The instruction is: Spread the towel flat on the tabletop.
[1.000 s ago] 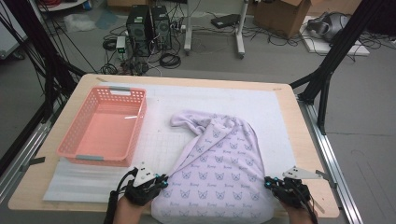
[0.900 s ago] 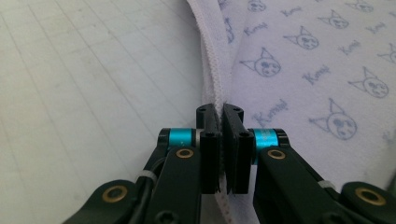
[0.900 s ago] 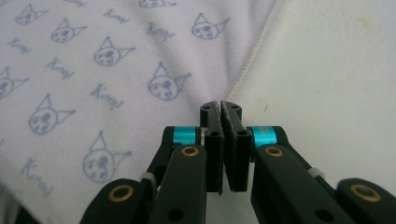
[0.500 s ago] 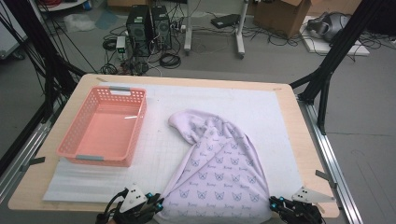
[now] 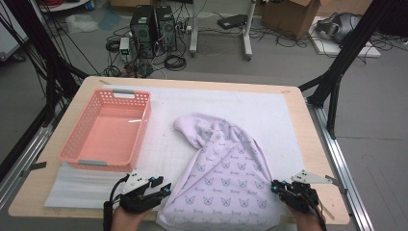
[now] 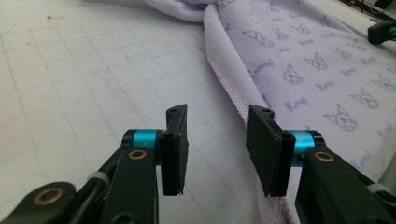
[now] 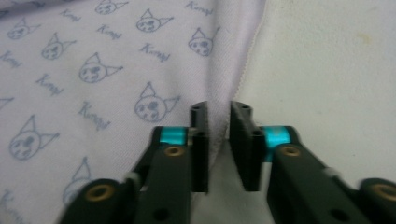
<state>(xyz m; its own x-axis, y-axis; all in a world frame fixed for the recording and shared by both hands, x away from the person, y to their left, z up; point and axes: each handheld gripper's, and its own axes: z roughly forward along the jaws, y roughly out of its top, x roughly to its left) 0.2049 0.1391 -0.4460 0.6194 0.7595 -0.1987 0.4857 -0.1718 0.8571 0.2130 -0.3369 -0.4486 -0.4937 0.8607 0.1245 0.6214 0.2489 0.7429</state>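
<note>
A lilac cloth (image 5: 226, 168) printed with small cat faces lies on the white mat, bunched at its far end and spread wide toward the near edge. My left gripper (image 5: 161, 187) sits at the cloth's near left edge. In the left gripper view it (image 6: 217, 135) is open; its jaws have just been opening, nothing lies between them, and the cloth's hem (image 6: 233, 88) runs past the right jaw. My right gripper (image 5: 278, 185) is at the near right edge. Its jaws (image 7: 219, 140) have just closed on the cloth's hem (image 7: 219, 79).
A pink plastic basket (image 5: 142, 130) stands on the left of the table, with nothing in it. The white gridded mat (image 5: 269, 110) covers most of the wooden table (image 5: 315, 144). Black frame legs, computers and cables are on the floor beyond the far edge.
Both grippers dipped toward the near edge and came back. The cloth's near part now lies flatter and wider, narrowing toward its far end. The left jaws have opened off the cloth.
</note>
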